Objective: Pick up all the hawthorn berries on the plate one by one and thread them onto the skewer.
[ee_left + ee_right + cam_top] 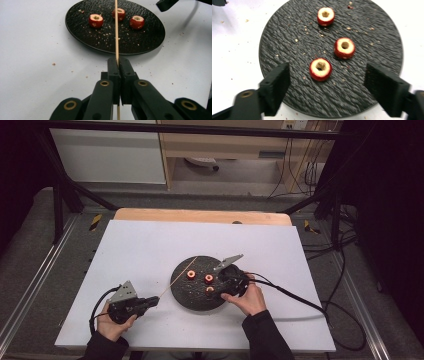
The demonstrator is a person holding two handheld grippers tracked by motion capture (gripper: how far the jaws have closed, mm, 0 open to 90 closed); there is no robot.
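A round black plate (184, 293) on the white table carries three cored red fruit pieces (191, 274) (208, 278) (210, 289). My left gripper (152, 301) sits left of the plate, shut on a thin wooden skewer (177, 277) that slants out over the plate. In the left gripper view the skewer (116, 30) runs from between the jaws of the left gripper (117, 61) toward the middle piece (119, 13). My right gripper (328, 80) is open just above the plate (287, 37), its jaws on either side of the nearest piece (320, 69) without touching it.
Crumbs are scattered on the plate and on the white table (150, 245). A black cable (295, 295) trails right from the right gripper. A wooden board edge (200, 215) lies at the table's far side, with black frame bars beyond.
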